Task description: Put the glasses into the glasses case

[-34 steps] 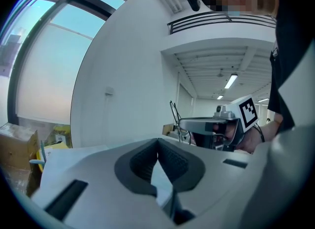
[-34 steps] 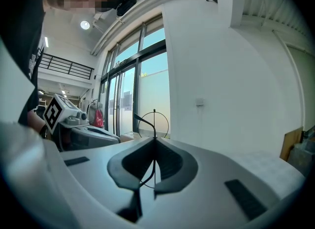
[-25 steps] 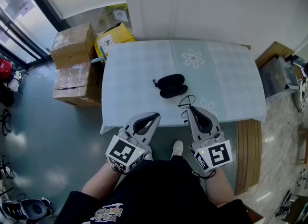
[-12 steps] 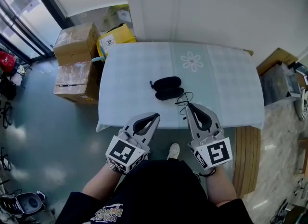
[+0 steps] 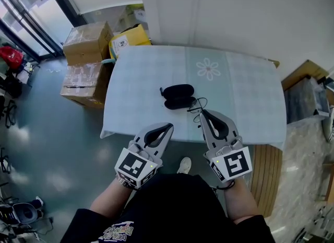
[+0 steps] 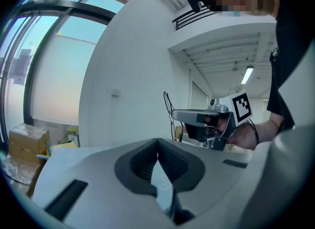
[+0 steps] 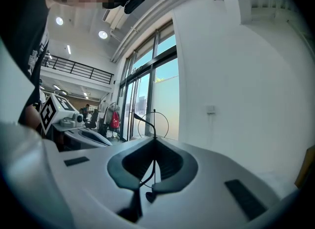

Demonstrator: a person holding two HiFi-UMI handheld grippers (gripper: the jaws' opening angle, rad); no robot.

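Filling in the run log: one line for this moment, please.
right claw: shut on glasses | left claw: shut, empty | glasses case: open on table

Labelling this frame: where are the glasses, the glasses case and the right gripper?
glasses [image 7: 153, 124]: right gripper view, lens ring above the jaws.
glasses case [image 5: 178, 89]: head view, its farther half.
right gripper [image 5: 201, 112]: head view, its jaw tips.

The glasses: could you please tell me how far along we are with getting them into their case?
Done: the glasses are picked up, and the right gripper is shut on their thin frame. In hand: they hang at the near edge of the table, just short of the black case, which looks open. Left: laying them inside and closing it. The left gripper is shut and empty.
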